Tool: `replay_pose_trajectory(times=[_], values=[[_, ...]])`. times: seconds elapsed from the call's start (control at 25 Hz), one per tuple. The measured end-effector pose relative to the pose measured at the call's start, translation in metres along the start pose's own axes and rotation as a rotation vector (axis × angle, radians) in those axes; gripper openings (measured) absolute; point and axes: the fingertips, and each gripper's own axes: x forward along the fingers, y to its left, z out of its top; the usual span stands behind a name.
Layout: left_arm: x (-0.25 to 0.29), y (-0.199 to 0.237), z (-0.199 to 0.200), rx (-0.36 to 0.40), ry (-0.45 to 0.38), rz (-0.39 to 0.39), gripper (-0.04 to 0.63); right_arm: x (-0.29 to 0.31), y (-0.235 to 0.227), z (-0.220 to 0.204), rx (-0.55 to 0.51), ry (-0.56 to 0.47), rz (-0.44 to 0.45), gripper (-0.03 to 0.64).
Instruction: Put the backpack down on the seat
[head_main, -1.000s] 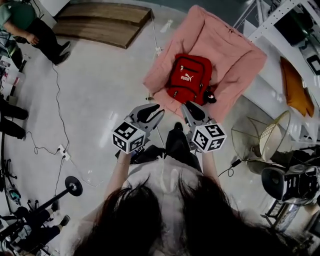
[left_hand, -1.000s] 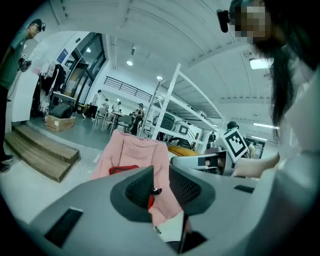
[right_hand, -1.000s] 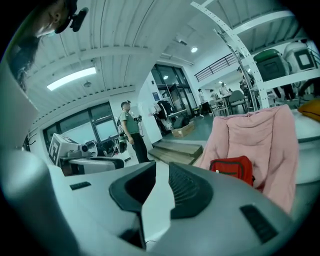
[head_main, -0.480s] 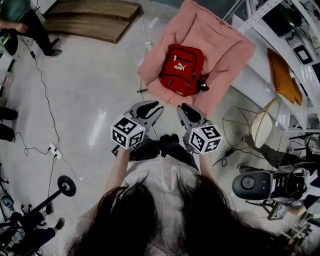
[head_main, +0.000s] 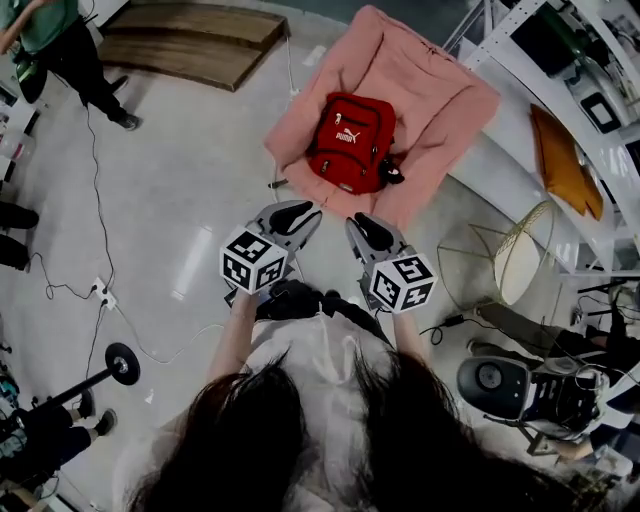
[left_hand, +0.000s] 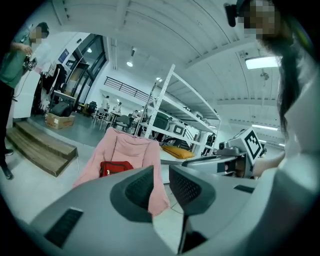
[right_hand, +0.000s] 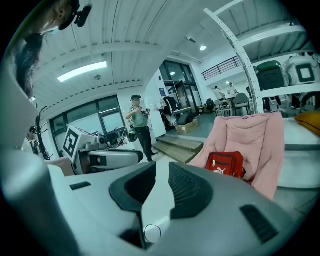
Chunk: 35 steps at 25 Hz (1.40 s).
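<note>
Red white-logo backpack (head_main: 350, 142) sits on pink seat (head_main: 445, 100); left claw (left_hand: 161, 181) and right claw (right_hand: 161, 182) part-open, empty

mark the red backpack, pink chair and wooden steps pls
red backpack (head_main: 352, 150), head view, front panel below the logo.
pink chair (head_main: 445, 105), head view, bare cushion right of the backpack.
wooden steps (head_main: 185, 60), head view, plank surface.

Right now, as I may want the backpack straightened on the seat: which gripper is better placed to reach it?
Right, narrowly. In the head view the right gripper lines up with the backpack; the left gripper lies off its corner. Both are open, empty and apart from it.
</note>
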Motion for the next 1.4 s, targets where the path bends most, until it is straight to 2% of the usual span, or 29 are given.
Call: replay_pose_trajectory(times=[0.44,0.8,1.4], values=[[0.034,-0.061,-0.017,0.026,-0.008,0.119,0.105,-0.062,-0.033,-0.017,-0.037,0.001,0.083,0.087],[0.056,-0.106,-0.027,0.05,0.011,0.111,0.106,-0.092,-0.049,-0.023,-0.055,-0.018,0.113,0.081],[0.058,-0.121,-0.015,0.077,-0.018,0.159,0.106,-0.112,-0.059,-0.014,-0.071,-0.058,0.146,0.077]])
